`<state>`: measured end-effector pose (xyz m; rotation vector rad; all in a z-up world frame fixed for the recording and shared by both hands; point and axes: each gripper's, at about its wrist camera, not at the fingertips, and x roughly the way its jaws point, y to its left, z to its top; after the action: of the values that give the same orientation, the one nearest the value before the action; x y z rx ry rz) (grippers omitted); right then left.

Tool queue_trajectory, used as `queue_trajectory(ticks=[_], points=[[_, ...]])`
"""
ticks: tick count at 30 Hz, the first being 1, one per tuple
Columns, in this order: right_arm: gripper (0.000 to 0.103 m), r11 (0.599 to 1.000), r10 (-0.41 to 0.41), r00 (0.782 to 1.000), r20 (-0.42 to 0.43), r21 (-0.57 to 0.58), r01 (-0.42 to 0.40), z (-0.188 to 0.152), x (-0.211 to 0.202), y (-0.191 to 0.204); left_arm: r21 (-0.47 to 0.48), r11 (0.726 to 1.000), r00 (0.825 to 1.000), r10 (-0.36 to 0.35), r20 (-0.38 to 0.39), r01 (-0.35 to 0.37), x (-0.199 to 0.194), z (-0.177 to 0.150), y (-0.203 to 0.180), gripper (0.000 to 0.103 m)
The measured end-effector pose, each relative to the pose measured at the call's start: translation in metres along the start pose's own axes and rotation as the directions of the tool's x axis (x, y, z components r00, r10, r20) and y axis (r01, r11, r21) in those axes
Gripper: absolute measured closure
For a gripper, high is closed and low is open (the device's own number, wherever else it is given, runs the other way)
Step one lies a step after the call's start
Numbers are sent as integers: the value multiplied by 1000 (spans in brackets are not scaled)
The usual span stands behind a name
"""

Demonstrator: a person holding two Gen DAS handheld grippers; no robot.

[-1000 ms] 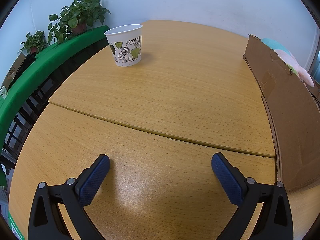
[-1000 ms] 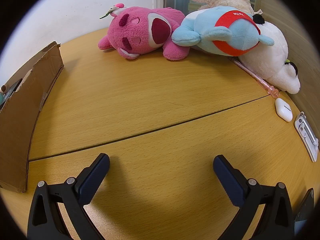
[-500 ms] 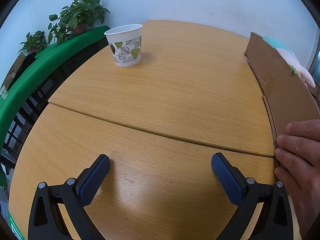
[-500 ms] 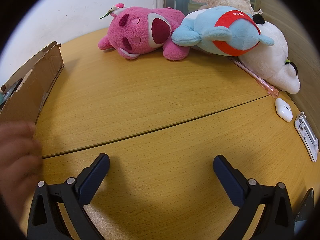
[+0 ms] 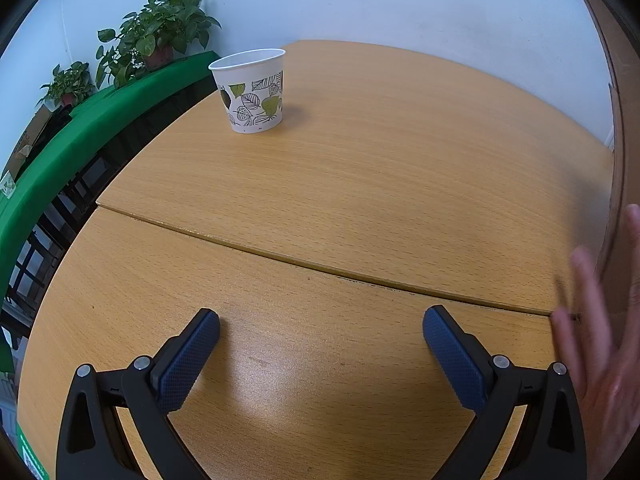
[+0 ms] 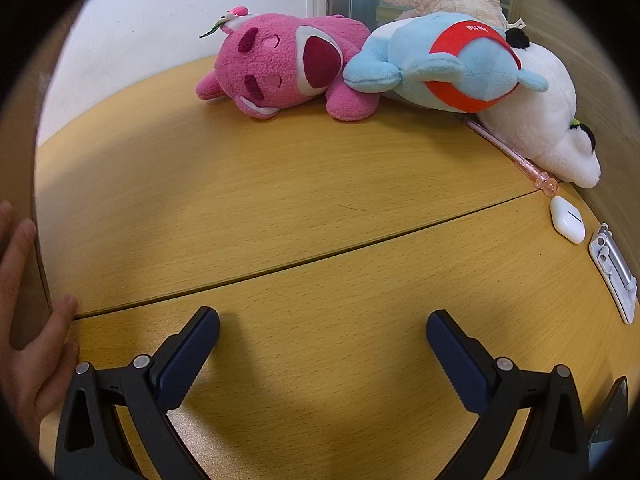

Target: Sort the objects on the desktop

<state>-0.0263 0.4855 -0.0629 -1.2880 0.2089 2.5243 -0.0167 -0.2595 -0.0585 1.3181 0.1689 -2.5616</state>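
Observation:
My left gripper (image 5: 321,326) is open and empty over the wooden table (image 5: 360,152). A leaf-patterned paper cup (image 5: 251,90) stands upright far ahead of it, to the left. My right gripper (image 6: 322,326) is open and empty. Far ahead of it lie a pink plush (image 6: 288,68), a blue and red plush (image 6: 448,64) and a white plush (image 6: 548,120). A pink pen (image 6: 508,152), a white earbud case (image 6: 567,225) and a white clip-like device (image 6: 614,270) lie at the right edge. A cardboard box (image 5: 622,160) stands between the grippers; a bare hand (image 5: 604,344) touches it.
Potted plants (image 5: 156,36) stand on a green ledge (image 5: 68,140) beyond the table's left edge. A white wall runs behind the table. A dark phone-like object (image 6: 610,420) shows at the lower right. The hand also shows in the right wrist view (image 6: 36,340).
A bare hand came in and took the cardboard box. The box has swung up and closer, and now fills the edge between the two views. Neither gripper has moved.

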Motion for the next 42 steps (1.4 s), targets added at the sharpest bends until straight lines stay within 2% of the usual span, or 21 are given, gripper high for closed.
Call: queue_trajectory(ticks=[42], points=[[0, 1000, 0, 1000, -2, 0, 0, -2, -5, -3, -1, 1000, 1000, 1, 0, -1, 0, -1, 0, 0]])
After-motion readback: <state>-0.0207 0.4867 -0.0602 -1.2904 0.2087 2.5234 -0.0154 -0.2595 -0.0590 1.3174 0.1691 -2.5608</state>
